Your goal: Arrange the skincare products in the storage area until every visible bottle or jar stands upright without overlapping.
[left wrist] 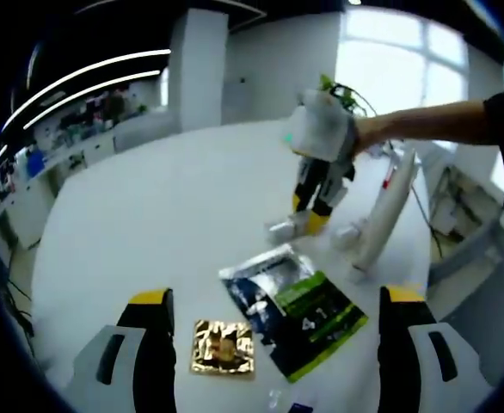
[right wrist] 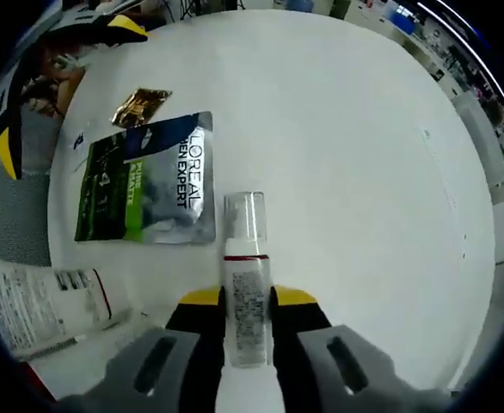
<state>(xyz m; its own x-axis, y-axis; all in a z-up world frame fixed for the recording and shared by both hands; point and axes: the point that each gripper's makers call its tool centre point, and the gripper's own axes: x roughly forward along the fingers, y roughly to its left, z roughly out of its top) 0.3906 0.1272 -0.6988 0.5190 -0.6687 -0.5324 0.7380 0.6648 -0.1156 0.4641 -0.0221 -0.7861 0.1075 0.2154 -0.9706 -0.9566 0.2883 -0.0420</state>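
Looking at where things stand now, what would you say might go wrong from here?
The right gripper pinches the slim white bottle with a clear cap lying flat; tilted upright, it may slip or topple. It may also nudge the silver-green sachet or the large white tube with a red band, both close by.

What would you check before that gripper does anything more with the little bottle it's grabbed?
1. Grip: right gripper has its jaws closed on the small bottle: ok.
2. Bottle upright: it lies along the jaws, clear cap forward: not ok.
3. Free table ahead to stand it: ok.
4. Overlap: the sachet lies just left of the cap, apart: ok.
5. White tube upright: lying flat: not ok.
6. Left gripper free: jaws open, holding nothing: ok.
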